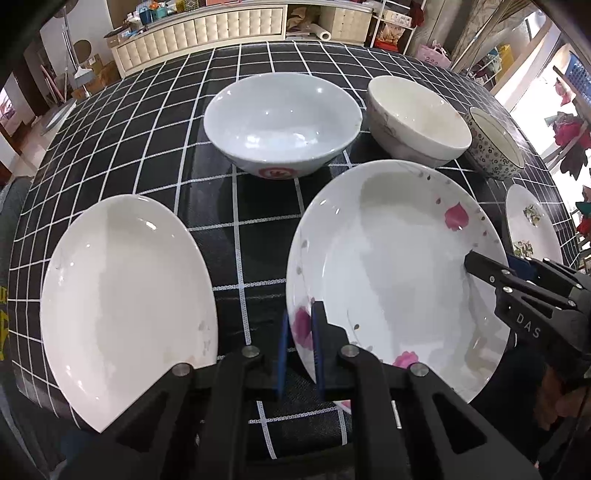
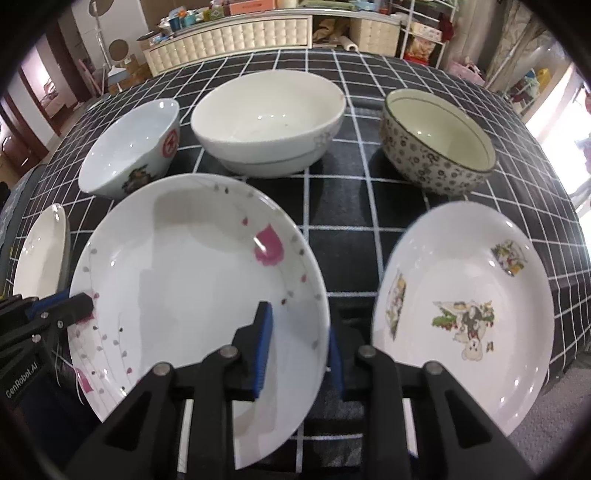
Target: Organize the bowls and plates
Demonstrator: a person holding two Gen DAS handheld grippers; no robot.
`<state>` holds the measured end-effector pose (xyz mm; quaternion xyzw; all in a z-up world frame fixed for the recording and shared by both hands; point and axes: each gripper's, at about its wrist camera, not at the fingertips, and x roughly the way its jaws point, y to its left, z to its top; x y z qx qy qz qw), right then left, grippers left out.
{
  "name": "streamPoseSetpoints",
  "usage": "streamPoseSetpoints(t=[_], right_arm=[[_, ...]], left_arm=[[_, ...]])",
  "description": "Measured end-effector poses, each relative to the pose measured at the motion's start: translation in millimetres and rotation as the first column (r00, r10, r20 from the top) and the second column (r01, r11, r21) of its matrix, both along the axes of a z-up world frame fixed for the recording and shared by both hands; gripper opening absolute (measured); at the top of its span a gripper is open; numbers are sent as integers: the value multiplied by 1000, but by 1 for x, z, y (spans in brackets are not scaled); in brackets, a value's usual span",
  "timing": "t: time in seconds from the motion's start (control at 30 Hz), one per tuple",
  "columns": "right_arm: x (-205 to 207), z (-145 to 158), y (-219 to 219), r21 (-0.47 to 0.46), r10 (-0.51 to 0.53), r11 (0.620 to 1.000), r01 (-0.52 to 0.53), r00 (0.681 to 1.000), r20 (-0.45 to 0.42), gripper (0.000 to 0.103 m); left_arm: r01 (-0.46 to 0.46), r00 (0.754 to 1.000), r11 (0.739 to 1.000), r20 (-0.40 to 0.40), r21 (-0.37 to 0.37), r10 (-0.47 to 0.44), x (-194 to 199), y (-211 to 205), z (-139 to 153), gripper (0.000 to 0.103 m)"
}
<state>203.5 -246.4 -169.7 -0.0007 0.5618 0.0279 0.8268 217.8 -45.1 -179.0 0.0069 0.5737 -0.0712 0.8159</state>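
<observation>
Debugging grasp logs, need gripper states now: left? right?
Left gripper: shut on the pink-flowered plate, near-left rim.
Right gripper: shut on the same plate, right rim.

"DAS" on right gripper (image 1: 480, 264); "GenRobot.AI" on left gripper (image 2: 83, 304).

1. Black tablecloth (image 1: 110, 147) with a white grid, covering the table.
2. Cream tufted cabinet (image 2: 236, 37) beyond the far edge, cluttered on top.
3. White wire shelf (image 2: 417, 33) beside it, at right.
4. Floor fan (image 2: 99, 22), far left.
</observation>
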Motion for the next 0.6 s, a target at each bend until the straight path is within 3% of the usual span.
streamPoseSetpoints(t=[0.13,0.6], right_arm=[[-10,5,1,9,-10,1000,10,1000,4,27],[-27,31,21,61,-6,998,4,1000,31,25]], left_arm=[[5,1000,1000,24,14,-6,-7,-1,9,10],[-48,996,999,78,20,46,-29,31,43,10]])
